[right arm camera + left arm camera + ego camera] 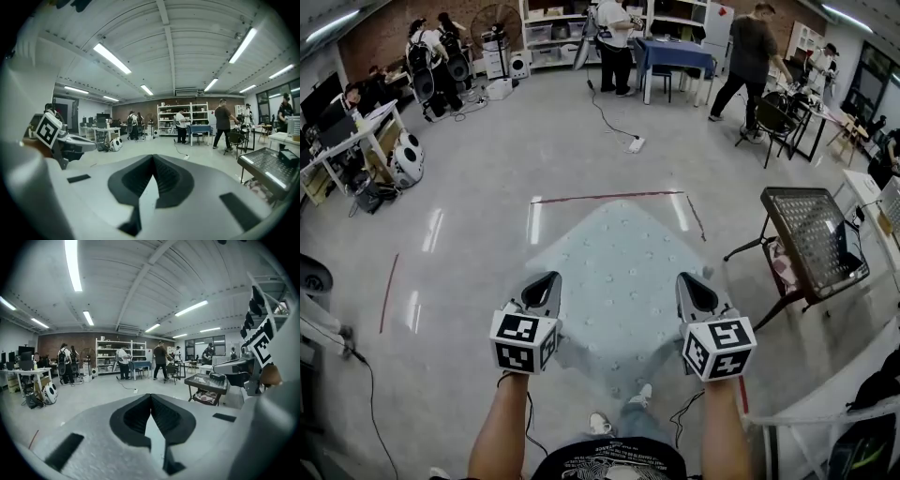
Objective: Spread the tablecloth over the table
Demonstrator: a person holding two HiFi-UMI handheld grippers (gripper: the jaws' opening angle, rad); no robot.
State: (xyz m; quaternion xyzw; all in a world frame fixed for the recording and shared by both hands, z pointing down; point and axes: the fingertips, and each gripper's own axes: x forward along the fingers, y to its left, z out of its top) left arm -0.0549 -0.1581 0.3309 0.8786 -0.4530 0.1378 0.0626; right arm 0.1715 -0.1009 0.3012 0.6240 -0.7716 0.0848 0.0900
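Observation:
A pale blue dotted tablecloth [614, 272] billows out in front of me above the floor, held by two near corners. My left gripper [547, 281] is shut on its left corner, and a strip of cloth [154, 433] shows between the closed jaws. My right gripper [692, 281] is shut on the right corner, where the same pale cloth [146, 199] is pinched. Both grippers sit side by side at about the same height. A black mesh-topped table [814, 234] stands off to the right, apart from the cloth.
Red tape lines [609, 197] mark the grey floor ahead. A power strip [635, 144] with its cable lies further out. Several people stand at the back near a blue-covered table [675, 52] and shelves. Desks and gear line the left wall.

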